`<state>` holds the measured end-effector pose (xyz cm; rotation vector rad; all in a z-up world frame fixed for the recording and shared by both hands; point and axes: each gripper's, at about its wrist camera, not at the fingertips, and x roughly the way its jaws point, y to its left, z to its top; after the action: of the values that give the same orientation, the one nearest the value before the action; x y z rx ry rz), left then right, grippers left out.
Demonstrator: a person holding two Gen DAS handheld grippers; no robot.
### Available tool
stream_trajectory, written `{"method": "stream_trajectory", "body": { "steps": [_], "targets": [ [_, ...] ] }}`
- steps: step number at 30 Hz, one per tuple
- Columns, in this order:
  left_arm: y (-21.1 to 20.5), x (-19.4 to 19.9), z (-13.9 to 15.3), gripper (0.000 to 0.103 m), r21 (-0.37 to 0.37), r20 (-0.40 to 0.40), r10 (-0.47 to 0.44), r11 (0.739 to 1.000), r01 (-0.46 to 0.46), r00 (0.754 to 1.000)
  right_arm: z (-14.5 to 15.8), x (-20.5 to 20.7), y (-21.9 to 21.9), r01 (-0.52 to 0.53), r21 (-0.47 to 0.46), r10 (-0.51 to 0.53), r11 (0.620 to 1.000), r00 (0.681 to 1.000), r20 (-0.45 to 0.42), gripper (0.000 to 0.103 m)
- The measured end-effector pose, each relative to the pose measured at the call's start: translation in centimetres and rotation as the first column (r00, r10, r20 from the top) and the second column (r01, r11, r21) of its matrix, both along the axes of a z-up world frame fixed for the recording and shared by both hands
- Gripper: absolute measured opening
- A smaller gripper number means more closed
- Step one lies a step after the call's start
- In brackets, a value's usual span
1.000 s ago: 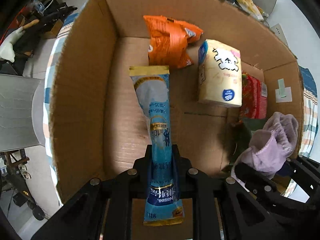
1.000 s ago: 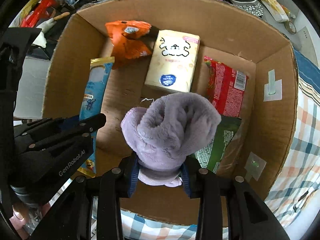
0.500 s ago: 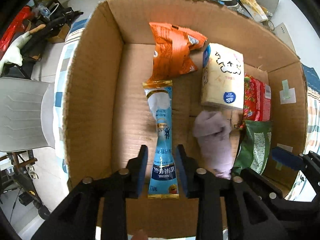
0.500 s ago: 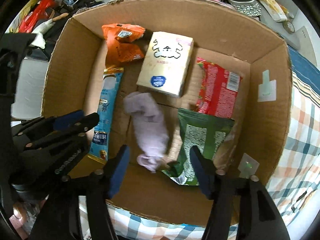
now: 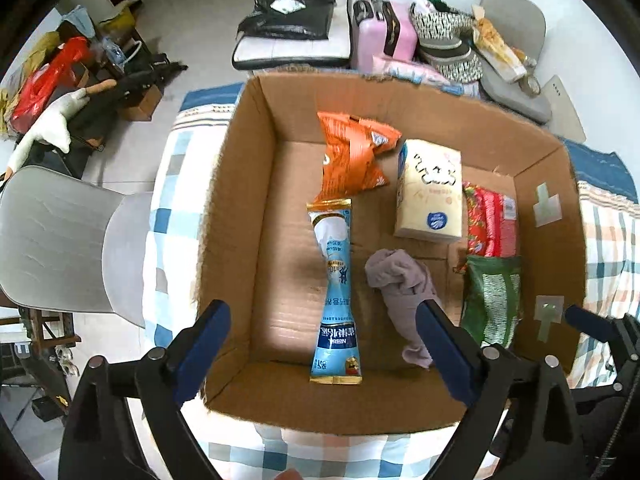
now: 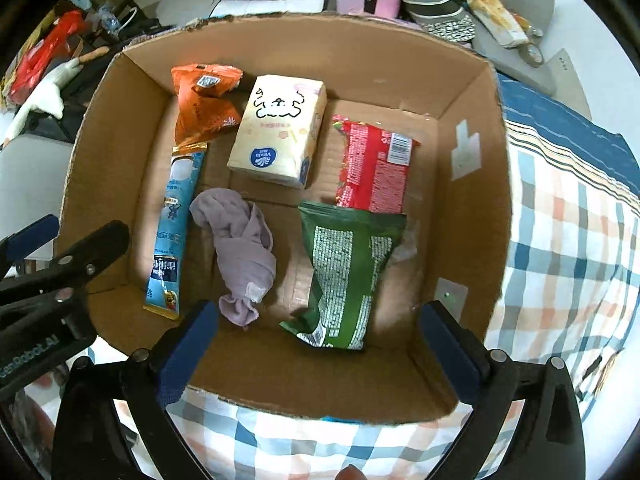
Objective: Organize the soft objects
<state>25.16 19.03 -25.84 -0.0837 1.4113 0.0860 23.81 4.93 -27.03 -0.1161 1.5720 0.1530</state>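
The open cardboard box (image 6: pixel 472 216) sits on a checked cloth (image 6: pixel 560 240), its floor bare along the left wall, at nine o'clock. Inside, a green packet (image 6: pixel 344 272) lies at five o'clock below a red packet (image 6: pixel 372 168); a tissue pack (image 6: pixel 280 132) is at twelve, an orange bag (image 6: pixel 204 104) at eleven. A blue Nestle stick pouch (image 5: pixel 336 292) and a purple sock (image 6: pixel 240 248) lie side by side, apart. Left gripper (image 5: pixel 324 344) and right gripper (image 6: pixel 316 340) hang above the box's near edge, jaws spread wide, holding nothing.

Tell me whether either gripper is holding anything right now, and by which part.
Nothing is held. The left gripper and right gripper are both open above the cardboard box.
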Motion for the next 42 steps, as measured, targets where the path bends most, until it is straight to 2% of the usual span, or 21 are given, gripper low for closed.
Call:
{"method": "stream_trajectory", "body": {
  "steps": [5,12,16,20,28,34,42],
  "targets": [
    [-0.3,-1.5,2.4,0.095,0.014,0.078,0.013,1.000,-0.014,0.997,0.9,-0.8,-0.5,0.029,-0.001,-0.029,1.000,0.999,0.035,0.103],
    [-1.1,-3.4,4.7,0.095,0.030,0.120,0.018,0.999,-0.021,0.993,2.8,-2.0,-1.0,0.053,0.002,-0.053,0.999,0.995,0.082,0.103],
    [-1.4,-4.7,6.4,0.095,0.009,0.154,0.023,1.000,-0.025,0.988,4.7,-3.3,-1.7,0.065,0.004,-0.065,0.998,0.991,0.120,0.103],
    [-2.0,-6.6,9.0,0.095,0.011,0.200,0.010,1.000,-0.012,0.980,7.9,-5.4,-2.7,0.080,0.036,-0.085,0.996,0.978,0.192,0.103],
    [-2.6,-11.1,15.1,0.095,0.016,0.309,-0.009,1.000,0.004,0.951,14.6,-10.5,-4.1,0.086,0.044,-0.096,0.995,0.939,0.330,0.103],
    [-3.1,-13.6,18.9,0.095,0.035,0.354,-0.038,0.999,0.028,0.934,19.8,-14.1,-4.5,0.078,0.059,-0.095,0.995,0.905,0.415,0.103],
    [-3.5,-16.0,22.3,0.095,0.059,0.413,-0.064,0.997,0.043,0.908,24.7,-16.8,-4.9,0.089,0.070,-0.112,0.994,0.864,0.490,0.103]
  ]
}}
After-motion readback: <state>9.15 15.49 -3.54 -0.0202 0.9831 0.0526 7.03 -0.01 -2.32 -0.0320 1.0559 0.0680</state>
